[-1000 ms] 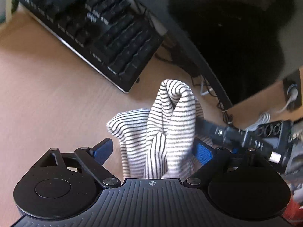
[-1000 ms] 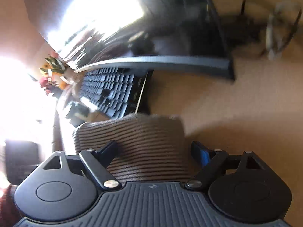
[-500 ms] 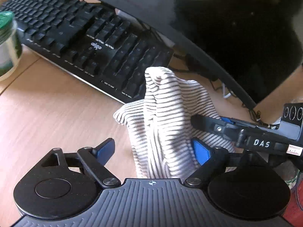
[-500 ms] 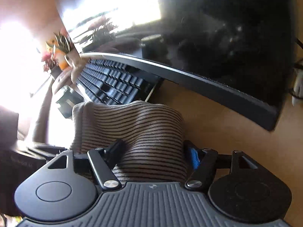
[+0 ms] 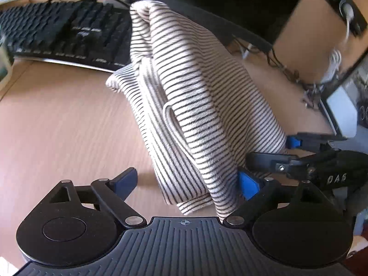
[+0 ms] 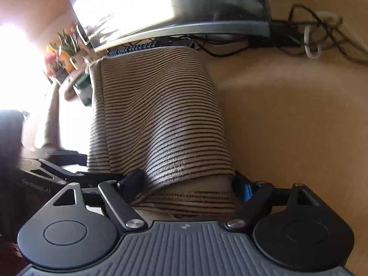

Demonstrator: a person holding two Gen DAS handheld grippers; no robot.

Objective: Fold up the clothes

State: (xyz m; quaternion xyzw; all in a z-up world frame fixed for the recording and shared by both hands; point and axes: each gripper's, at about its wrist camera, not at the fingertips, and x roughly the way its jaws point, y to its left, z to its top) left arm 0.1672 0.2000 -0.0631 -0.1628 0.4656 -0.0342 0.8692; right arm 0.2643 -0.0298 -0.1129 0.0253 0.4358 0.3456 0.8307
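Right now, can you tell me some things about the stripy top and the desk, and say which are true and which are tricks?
1. The stripy top has black and white stripes. True.
2. The top lies flat and neatly folded. False: it is bunched up in a heap.
3. A black keyboard sits behind the top. True.
4. The desk is blue. False: it is light wood.
5. The left gripper has its fingers squeezed shut. False: they stand wide apart.

Left gripper [image 5: 187, 181]: jaws spread wide, pitched down, only the right pad touching cloth. Right gripper [image 6: 188, 187]: jaws wide and just opening, 2 pads flanking cloth, pitched down.
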